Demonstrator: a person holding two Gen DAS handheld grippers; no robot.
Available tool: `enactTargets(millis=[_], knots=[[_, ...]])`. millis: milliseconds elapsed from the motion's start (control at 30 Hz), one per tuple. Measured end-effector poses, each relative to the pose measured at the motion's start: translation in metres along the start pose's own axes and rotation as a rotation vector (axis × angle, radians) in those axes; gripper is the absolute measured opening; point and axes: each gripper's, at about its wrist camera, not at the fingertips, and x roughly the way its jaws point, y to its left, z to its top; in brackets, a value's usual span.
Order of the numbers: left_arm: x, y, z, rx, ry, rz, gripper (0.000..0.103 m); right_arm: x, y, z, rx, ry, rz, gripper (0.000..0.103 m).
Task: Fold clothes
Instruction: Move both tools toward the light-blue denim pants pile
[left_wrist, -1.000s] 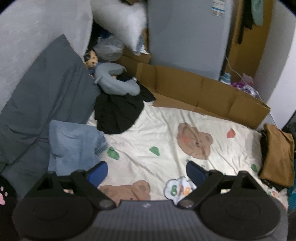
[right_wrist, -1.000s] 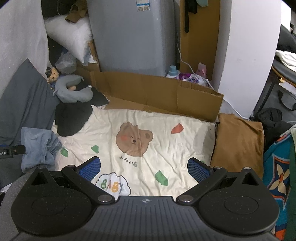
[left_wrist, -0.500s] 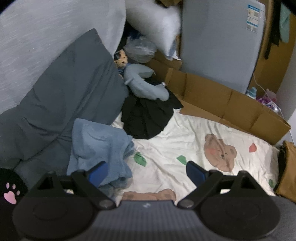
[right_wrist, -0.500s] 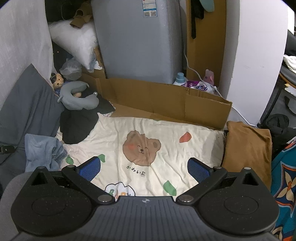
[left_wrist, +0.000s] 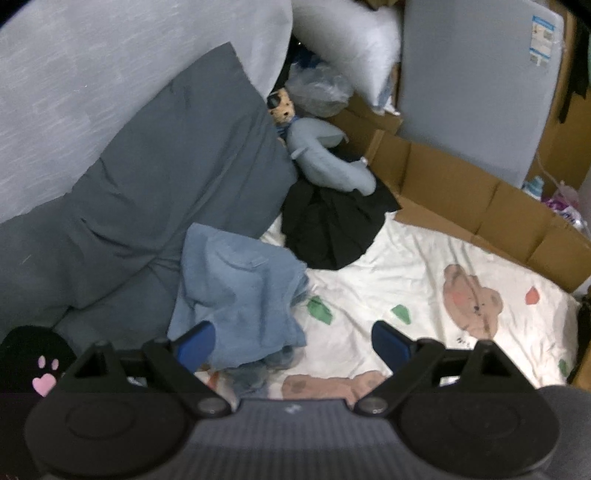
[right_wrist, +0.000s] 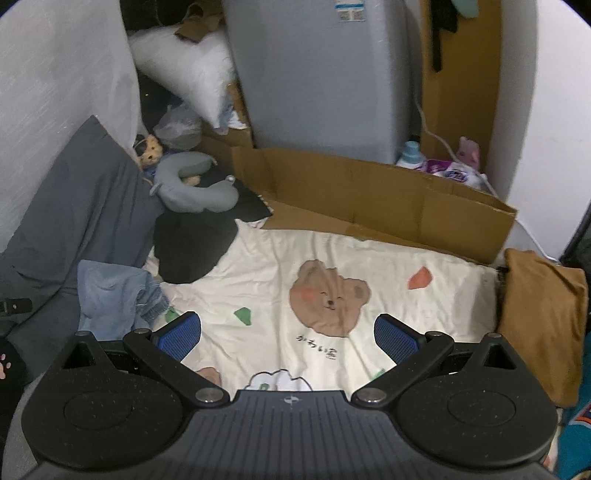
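Observation:
A crumpled light-blue denim garment (left_wrist: 240, 295) lies at the left edge of the cream bear-print sheet (left_wrist: 424, 266). My left gripper (left_wrist: 291, 341) hangs open just in front of it, the left finger's blue pad (left_wrist: 194, 341) over the denim's near edge. A black garment (left_wrist: 328, 225) is heaped behind the denim. In the right wrist view the denim (right_wrist: 110, 295) sits left and the black garment (right_wrist: 192, 243) beyond it. My right gripper (right_wrist: 288, 334) is open over the sheet (right_wrist: 388, 266) with nothing between its fingers. A folded brown garment (right_wrist: 543, 321) lies at the sheet's right edge.
A dark grey pillow (left_wrist: 147, 192) leans against the wall on the left. A grey neck pillow (left_wrist: 325, 158) and a small plush toy (left_wrist: 282, 107) sit behind the black garment. A cardboard wall (right_wrist: 369, 195) borders the sheet's far side, with a grey appliance (right_wrist: 321, 74) behind.
My left gripper has swung left and closer to the denim garment, which now fills the space by its left finger. My right gripper has pulled back slightly and stays open.

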Motion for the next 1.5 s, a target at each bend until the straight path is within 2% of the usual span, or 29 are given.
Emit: enactTargets(millis=[400, 733, 900, 1033, 1233, 1500], knots=[[0.045, 0.030, -0.004, -0.010, 0.061, 0.031, 0.093, 0.049, 0.033, 0.004, -0.043, 0.023, 0.088, 0.102], [0.101, 0.059, -0.009, -0.041, 0.112, 0.037, 0.087, 0.118, 0.070, 0.006, -0.101, 0.067, 0.142, 0.102], [0.133, 0.081, -0.011, -0.081, 0.119, 0.075, 0.086, 0.150, 0.089, -0.002, -0.137, 0.074, 0.184, 0.102], [0.161, 0.096, -0.012, -0.077, 0.152, 0.113, 0.085, 0.178, 0.103, -0.009, -0.215, 0.072, 0.194, 0.102], [0.198, 0.117, -0.020, -0.100, 0.185, 0.164, 0.086, 0.222, 0.115, -0.014, -0.203, 0.094, 0.279, 0.102], [0.238, 0.131, -0.044, -0.194, 0.198, 0.121, 0.086, 0.277, 0.155, -0.043, -0.267, 0.112, 0.388, 0.102]])
